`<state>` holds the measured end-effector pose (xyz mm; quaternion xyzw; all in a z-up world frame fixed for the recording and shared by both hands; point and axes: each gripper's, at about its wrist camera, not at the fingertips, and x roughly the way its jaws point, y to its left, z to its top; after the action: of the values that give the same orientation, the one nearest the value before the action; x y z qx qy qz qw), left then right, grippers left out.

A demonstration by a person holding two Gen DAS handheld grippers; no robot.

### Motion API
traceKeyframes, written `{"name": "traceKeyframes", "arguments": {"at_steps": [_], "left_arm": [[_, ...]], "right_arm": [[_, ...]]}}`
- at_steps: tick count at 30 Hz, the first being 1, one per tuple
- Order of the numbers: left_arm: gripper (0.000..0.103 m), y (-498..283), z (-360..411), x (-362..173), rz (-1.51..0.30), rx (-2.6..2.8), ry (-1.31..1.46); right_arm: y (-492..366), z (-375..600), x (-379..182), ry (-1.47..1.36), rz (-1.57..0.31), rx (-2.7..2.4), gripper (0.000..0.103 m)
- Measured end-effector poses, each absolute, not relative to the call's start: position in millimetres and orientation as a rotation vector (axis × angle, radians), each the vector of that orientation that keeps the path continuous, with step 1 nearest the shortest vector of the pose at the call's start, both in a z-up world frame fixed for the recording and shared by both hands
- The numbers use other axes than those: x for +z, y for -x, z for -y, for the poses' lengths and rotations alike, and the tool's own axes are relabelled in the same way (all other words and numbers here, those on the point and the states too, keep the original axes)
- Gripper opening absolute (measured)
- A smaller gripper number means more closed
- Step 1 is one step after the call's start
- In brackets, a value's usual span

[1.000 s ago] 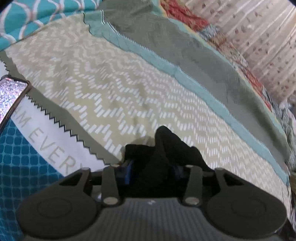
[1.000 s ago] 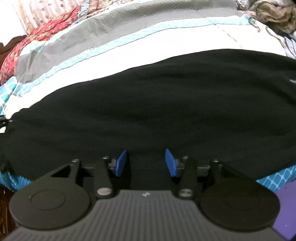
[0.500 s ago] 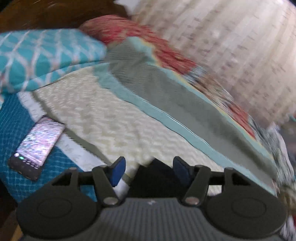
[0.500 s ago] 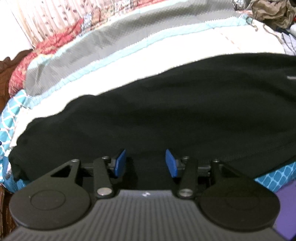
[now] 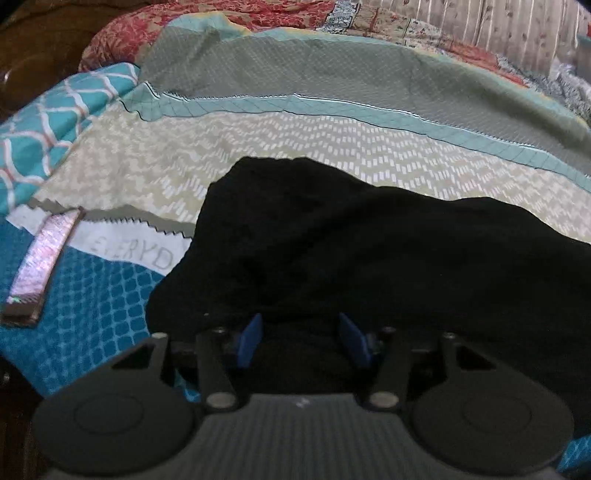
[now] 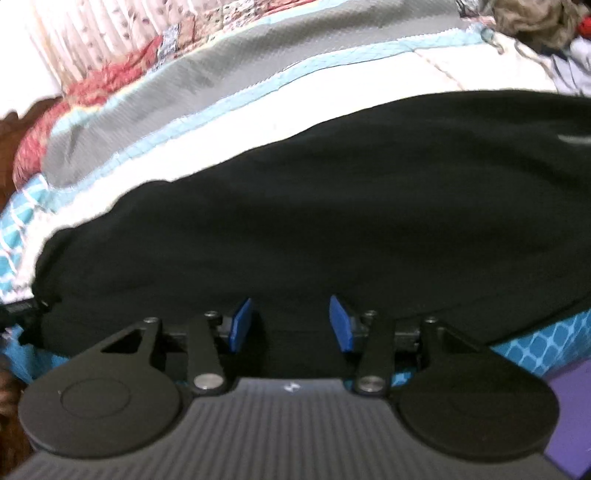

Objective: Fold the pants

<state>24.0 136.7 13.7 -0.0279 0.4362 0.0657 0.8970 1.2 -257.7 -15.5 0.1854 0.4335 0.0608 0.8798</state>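
Observation:
The black pants (image 5: 369, 258) lie spread across the patterned bedspread (image 5: 258, 147). One end of them fills the lower half of the left wrist view. My left gripper (image 5: 301, 332) hovers at that end. Its jaws are closing, black cloth lies between the blue pads (image 5: 251, 339), and they still stand apart. In the right wrist view the pants (image 6: 332, 221) stretch from edge to edge. My right gripper (image 6: 291, 317) is over their near edge with its blue pads (image 6: 341, 323) apart and cloth beneath them.
A phone (image 5: 40, 266) lies on the blue part of the bedspread, left of the pants. A teal pillow (image 5: 55, 118) sits at the far left. A pile of clothes (image 6: 535, 22) lies at the far right of the bed, and a purple object (image 6: 569, 406) is near my right gripper.
My left gripper let go of a bunch of black cloth, opened, and swung across to the pants' end, where its pads have narrowed again. The right gripper has barely shifted.

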Motion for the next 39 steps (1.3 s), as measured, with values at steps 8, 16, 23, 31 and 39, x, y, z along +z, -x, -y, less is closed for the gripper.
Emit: {"name": "traceKeyframes", "arguments": {"at_steps": [8, 16, 23, 31, 39], "left_arm": [[0.059, -13, -134, 65, -0.859, 0.112, 0.148], [0.06, -37, -61, 75, -0.895, -0.056, 0.093], [0.06, -42, 34, 61, -0.943, -0.198, -0.067], [0.06, -39, 80, 27, -1.069, -0.129, -0.214], [0.061, -39, 69, 19, -1.099, -0.066, -0.232]], "right_arm": [[43, 348, 8, -0.584, -0.685, -0.031, 0.05], [126, 461, -12, -0.834, -0.462, -0.441, 0.064], [135, 517, -48, -1.125, -0.38, -0.485, 0.073], [108, 518, -52, -1.117, -0.426, -0.48, 0.074], [102, 509, -44, -1.029, -0.437, -0.514, 0.057]]}}
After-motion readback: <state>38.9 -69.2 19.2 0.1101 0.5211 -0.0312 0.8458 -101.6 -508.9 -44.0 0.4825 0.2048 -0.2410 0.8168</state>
